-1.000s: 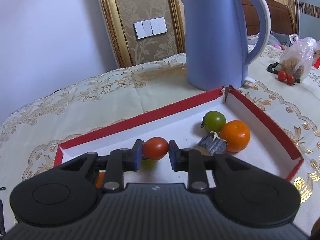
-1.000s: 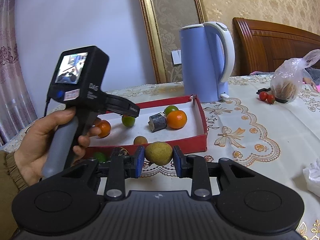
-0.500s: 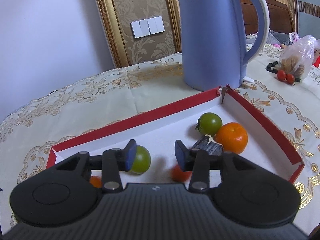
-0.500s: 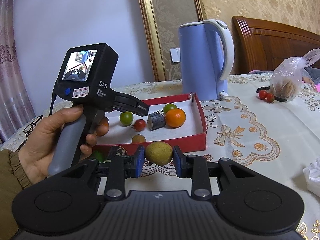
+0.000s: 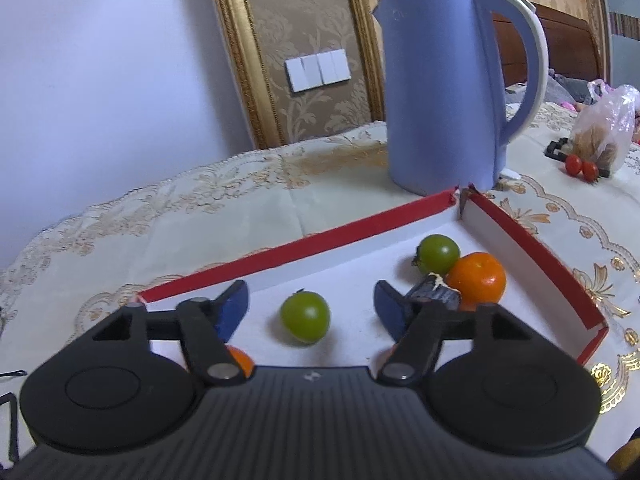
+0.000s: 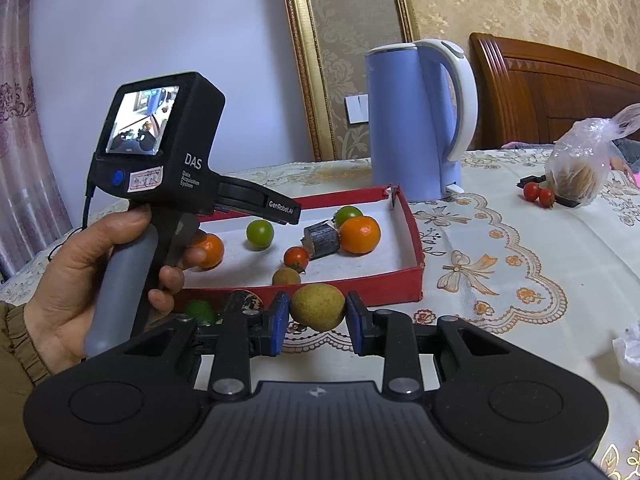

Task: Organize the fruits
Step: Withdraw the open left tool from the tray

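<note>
Over the red tray [image 5: 352,229], the left hand-held gripper [image 5: 311,308] is opening, empty; the right [image 6: 317,322] grips a brownish fruit [image 6: 317,306].

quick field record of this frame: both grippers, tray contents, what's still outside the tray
left gripper: jaws opening, nothing between the pads, over the tray
right gripper: shut on brownish fruit, in front of the tray
tray: red, white inside, on the table
in tray: two green tomatoes, two oranges, red tomato, small brown fruit, dark stub
outside tray: two red tomatoes by plastic bag
</note>
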Demonstrator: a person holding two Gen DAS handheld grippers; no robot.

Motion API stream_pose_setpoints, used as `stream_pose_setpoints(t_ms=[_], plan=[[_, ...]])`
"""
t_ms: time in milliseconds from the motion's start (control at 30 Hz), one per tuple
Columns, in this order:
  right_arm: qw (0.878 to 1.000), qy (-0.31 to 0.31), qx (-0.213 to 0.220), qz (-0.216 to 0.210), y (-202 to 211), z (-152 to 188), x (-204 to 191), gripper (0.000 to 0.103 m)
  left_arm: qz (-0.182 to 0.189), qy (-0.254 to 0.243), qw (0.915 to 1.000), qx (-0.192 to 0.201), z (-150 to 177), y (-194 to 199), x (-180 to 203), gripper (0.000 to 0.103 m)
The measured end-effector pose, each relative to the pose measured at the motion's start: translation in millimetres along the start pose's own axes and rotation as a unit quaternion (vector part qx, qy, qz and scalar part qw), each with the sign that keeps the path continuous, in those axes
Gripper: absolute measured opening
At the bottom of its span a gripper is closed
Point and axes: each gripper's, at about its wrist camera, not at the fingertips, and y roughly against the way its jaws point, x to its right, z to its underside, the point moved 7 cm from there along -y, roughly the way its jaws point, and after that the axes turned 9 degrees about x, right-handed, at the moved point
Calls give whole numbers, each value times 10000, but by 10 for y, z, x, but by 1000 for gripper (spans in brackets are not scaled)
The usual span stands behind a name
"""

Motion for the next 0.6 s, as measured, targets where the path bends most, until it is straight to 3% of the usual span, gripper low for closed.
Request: stream_pose_setpoints(t_ms=[100,233,400,600], plan=[[10000,23,-6,-24,-7,2,-37,30,-146,-30,9999,36,4,53,-39,76],[10000,49,2,-38,-17,-9,-71,30,-300,56,9995,-11,27,105,-115,90],[10000,73,18,-52,-29,-22,-105,30,-484,120,9988,-23,65,186,-221,99],[9999,94,45,-80,-45,-44,-131,30,-534,340,9978,-220,172,300,-329,103]])
